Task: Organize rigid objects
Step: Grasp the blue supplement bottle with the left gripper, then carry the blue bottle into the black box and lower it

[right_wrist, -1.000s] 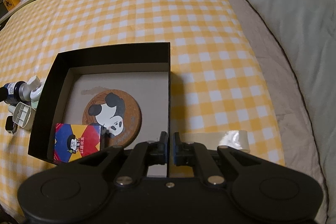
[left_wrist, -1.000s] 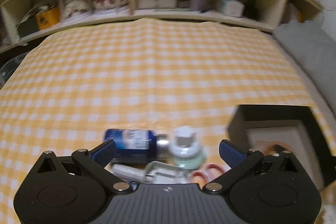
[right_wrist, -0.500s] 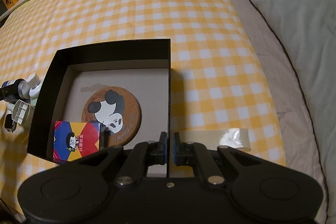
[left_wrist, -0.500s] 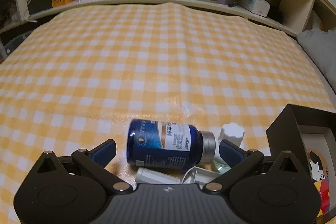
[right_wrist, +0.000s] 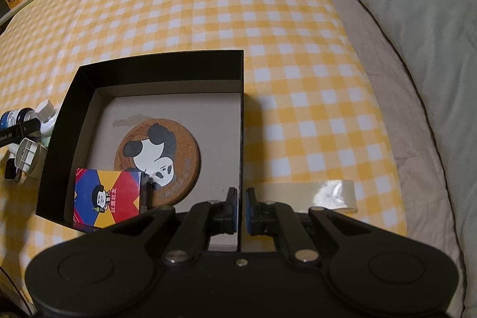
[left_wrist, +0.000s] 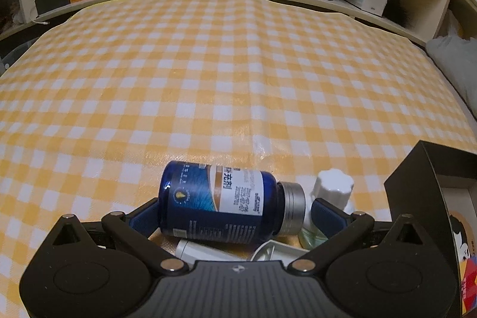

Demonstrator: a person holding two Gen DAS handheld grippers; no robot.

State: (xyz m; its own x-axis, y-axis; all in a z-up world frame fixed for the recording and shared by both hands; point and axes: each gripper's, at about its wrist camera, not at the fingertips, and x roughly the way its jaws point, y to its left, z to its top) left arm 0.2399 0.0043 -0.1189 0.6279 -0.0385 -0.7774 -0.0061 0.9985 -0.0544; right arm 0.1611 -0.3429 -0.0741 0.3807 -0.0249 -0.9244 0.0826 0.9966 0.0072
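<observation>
Left gripper [left_wrist: 234, 212] spread wide around the lying blue glass bottle [left_wrist: 220, 206], by the cloth's near edge. Right gripper [right_wrist: 242, 209] pinches black box wall [right_wrist: 241, 139]. Risk: bottle rolls on closing.

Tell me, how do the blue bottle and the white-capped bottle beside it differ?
The blue bottle lies on its side, while the white-capped bottle stands upright. The blue bottle is dark blue with a printed label and a silver cap; the white-capped bottle has a pale greenish body and a scalloped white cap. The blue bottle looks much bulkier. Both sit on the yellow checked cloth, just outside the black box.
</observation>
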